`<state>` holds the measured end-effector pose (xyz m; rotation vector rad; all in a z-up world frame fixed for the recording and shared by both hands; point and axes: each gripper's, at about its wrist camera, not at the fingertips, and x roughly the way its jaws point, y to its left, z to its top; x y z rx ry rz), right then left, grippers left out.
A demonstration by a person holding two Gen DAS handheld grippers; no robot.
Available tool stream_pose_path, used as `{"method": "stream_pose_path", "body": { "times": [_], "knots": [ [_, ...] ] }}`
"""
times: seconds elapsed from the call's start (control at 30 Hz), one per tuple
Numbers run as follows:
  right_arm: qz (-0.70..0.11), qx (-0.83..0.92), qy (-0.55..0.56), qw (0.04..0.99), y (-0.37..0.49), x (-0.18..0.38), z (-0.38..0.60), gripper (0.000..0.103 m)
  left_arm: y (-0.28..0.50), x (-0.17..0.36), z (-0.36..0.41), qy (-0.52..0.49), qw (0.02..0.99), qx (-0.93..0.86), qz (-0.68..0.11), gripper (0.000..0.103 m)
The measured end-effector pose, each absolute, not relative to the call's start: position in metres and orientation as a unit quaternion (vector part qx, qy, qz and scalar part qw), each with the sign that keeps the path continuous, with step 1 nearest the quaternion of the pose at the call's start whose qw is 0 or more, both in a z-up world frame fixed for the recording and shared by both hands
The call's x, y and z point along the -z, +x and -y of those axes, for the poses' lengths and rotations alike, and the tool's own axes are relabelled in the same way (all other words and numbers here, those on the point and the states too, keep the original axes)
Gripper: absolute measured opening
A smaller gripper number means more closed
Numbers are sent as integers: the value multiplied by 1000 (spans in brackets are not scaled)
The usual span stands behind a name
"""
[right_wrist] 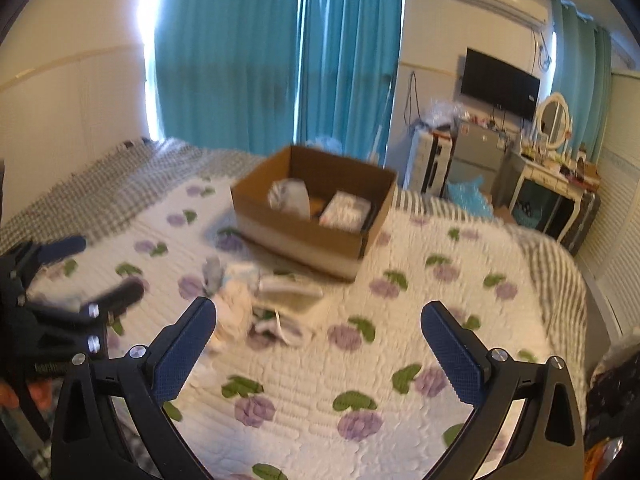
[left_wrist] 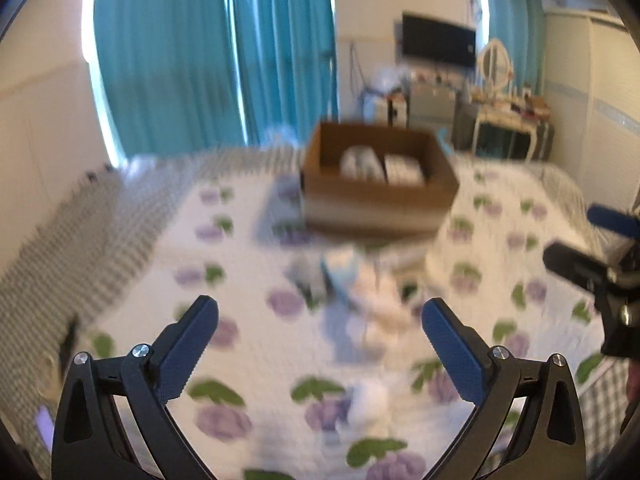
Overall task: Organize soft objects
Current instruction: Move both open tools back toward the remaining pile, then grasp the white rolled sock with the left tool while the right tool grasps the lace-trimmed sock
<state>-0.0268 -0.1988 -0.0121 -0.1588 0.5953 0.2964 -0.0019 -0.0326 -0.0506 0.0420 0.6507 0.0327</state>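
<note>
A brown cardboard box [left_wrist: 380, 200] [right_wrist: 304, 236] stands on the bed and holds two folded pale items [right_wrist: 320, 204]. A loose pile of small soft cloth pieces [left_wrist: 352, 296] [right_wrist: 256, 300] lies on the quilt in front of the box. My left gripper [left_wrist: 320, 320] is open and empty, hovering above the quilt just short of the pile. My right gripper [right_wrist: 318, 320] is open and empty, with the pile to its left front. The left gripper also shows at the left edge of the right wrist view [right_wrist: 84, 268], and the right gripper at the right edge of the left wrist view [left_wrist: 588, 240].
The bed carries a white quilt with purple flowers [right_wrist: 360, 400] over a grey checked sheet [right_wrist: 100, 192]. Teal curtains [right_wrist: 280, 60] hang behind. A TV [right_wrist: 500, 84], dressing table with mirror [right_wrist: 552, 152] and cabinets stand at the far right.
</note>
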Motion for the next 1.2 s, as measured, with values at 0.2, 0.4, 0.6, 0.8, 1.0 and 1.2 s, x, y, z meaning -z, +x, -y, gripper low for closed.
{"method": "stream_pose_path", "body": {
  "times": [0.2,0.4,0.6,0.8,1.0,1.2],
  "knots": [
    [-342,-135,-71,927,-5,71,197,103,-4,121,35,12,922,-3,-387,102],
    [-380,-127,-66,914,7,108,198,103,3,162,43,15,897,27,-442,53],
    [-393,-127,-66,908,11,118,194,103,-1,156,44,-2,900,59,-432,26],
    [-381,-125,-71,913,7,111,189,103,-4,123,31,-15,914,47,-403,26],
    [-363,-128,-66,921,2,102,175,103,10,93,14,10,925,44,-378,26],
    [-377,-161,-76,909,9,104,142,103,40,83,-4,44,929,40,-365,26]
  ]
}}
